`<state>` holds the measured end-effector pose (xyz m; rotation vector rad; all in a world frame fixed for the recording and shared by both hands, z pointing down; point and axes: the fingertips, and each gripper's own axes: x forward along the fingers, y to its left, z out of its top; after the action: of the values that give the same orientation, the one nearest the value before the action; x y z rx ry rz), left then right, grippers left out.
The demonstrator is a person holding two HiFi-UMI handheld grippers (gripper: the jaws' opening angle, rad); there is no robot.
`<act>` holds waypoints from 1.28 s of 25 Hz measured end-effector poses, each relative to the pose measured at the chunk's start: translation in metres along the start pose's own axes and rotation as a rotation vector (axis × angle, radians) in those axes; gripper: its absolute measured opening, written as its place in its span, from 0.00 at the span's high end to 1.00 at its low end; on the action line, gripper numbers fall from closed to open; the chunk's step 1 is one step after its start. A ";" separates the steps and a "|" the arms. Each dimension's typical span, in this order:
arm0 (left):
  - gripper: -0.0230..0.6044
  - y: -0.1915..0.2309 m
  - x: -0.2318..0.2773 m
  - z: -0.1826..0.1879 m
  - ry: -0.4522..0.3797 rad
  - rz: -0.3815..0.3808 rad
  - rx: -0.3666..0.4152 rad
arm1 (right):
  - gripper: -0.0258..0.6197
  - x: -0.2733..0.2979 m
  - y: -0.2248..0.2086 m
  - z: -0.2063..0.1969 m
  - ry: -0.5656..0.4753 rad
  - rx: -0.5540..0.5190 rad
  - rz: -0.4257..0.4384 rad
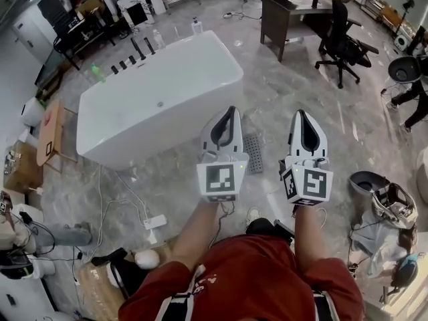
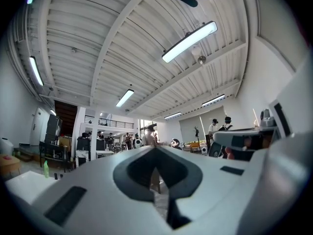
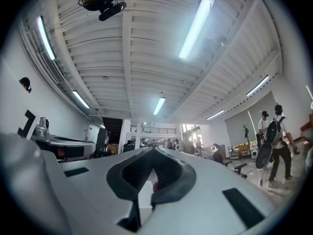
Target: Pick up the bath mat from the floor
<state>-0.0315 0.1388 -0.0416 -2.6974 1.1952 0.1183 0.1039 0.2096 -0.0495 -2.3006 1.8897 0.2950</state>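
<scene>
A small grey perforated bath mat [image 1: 253, 153] lies flat on the marbled floor just right of the white bathtub [image 1: 160, 99]. In the head view it shows in the gap between my two grippers. My left gripper [image 1: 229, 112] is held out level above the floor, its jaws shut with nothing in them, and its tip overlaps the tub's right end. My right gripper [image 1: 302, 114] is alongside it to the right, also shut and empty. Both gripper views look level into the hall and at the ceiling: the left gripper [image 2: 155, 148] and the right gripper [image 3: 154, 150] show closed tips, and the mat is not visible there.
A dark desk [image 1: 294, 15] and a black office chair [image 1: 342, 42] stand beyond the mat. Bottles [image 1: 137, 52] line the tub's far side. A power strip [image 1: 155, 221] with cables lies near my feet. Cardboard boxes [image 1: 50, 136] sit at left, clutter and bags [image 1: 391, 206] at right.
</scene>
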 end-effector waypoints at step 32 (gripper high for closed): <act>0.94 0.040 0.117 -0.051 0.062 0.075 -0.015 | 0.94 0.127 -0.031 -0.060 0.045 0.039 0.081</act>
<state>0.0168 0.0172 -0.0148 -2.6882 1.3192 0.0545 0.1612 0.0806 -0.0228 -2.2279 1.9949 0.2150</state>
